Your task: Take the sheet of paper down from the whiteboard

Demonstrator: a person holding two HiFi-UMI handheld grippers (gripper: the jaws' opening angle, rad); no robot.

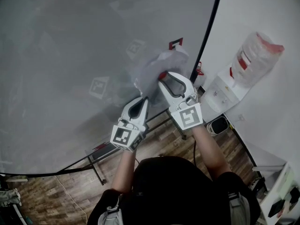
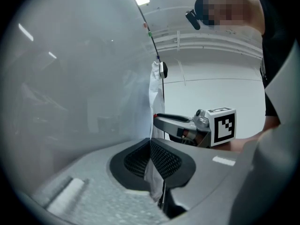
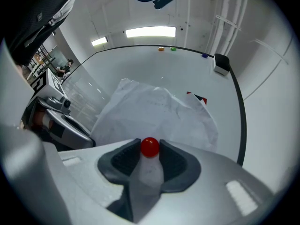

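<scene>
A crumpled white sheet of paper (image 1: 154, 69) hangs on the grey whiteboard (image 1: 70, 55) near its right edge. My left gripper (image 1: 143, 99) is shut on the sheet's lower edge; the paper (image 2: 155, 93) runs down between its pads (image 2: 164, 161). My right gripper (image 1: 162, 76) is at the sheet's lower right. A round red magnet (image 3: 150, 147) sits between its fingertips on the paper (image 3: 154, 111), and both pads touch it. Beside it, the left gripper (image 3: 86, 135) shows at the left of the right gripper view.
A red and dark marker piece (image 1: 176, 43) sticks out from behind the sheet's upper right. An eraser (image 3: 220, 63) and small coloured magnets (image 3: 167, 48) sit along the board's top. A water dispenser (image 1: 234, 78) stands to the right and the board's stand (image 1: 98, 158) below.
</scene>
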